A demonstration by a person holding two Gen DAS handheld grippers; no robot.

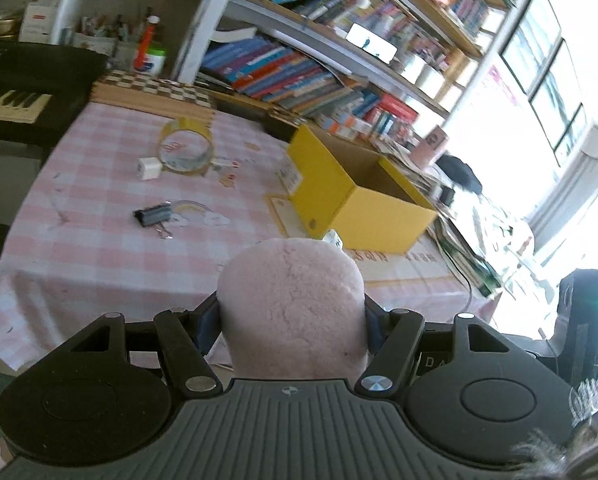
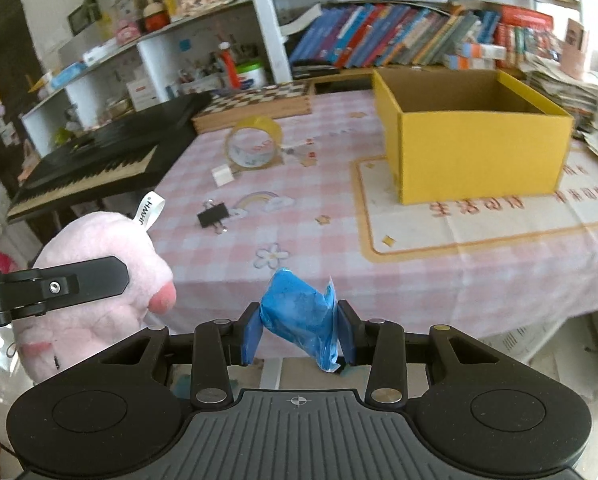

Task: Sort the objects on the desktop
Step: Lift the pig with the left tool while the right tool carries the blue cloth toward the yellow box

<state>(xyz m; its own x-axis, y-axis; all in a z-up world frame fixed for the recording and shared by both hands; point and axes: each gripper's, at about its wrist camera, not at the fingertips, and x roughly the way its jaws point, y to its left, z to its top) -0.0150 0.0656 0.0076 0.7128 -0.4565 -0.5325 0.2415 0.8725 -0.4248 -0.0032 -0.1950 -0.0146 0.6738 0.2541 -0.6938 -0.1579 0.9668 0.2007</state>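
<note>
Fuzzy pink plush toy (image 1: 293, 304) clamped in left tongs (image 1: 292, 322), crinkled blue packet (image 2: 299, 316) clamped in right tongs (image 2: 299, 334).

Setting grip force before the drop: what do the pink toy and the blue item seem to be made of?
Pink toy: soft plush fabric, fuzzy matte nap, sewn ribbon tag; left gripper squeezes it. Blue item: looks like thin glossy plastic film, crinkled and bunched, perhaps a wrapper or bag; right gripper pinches it.
</note>
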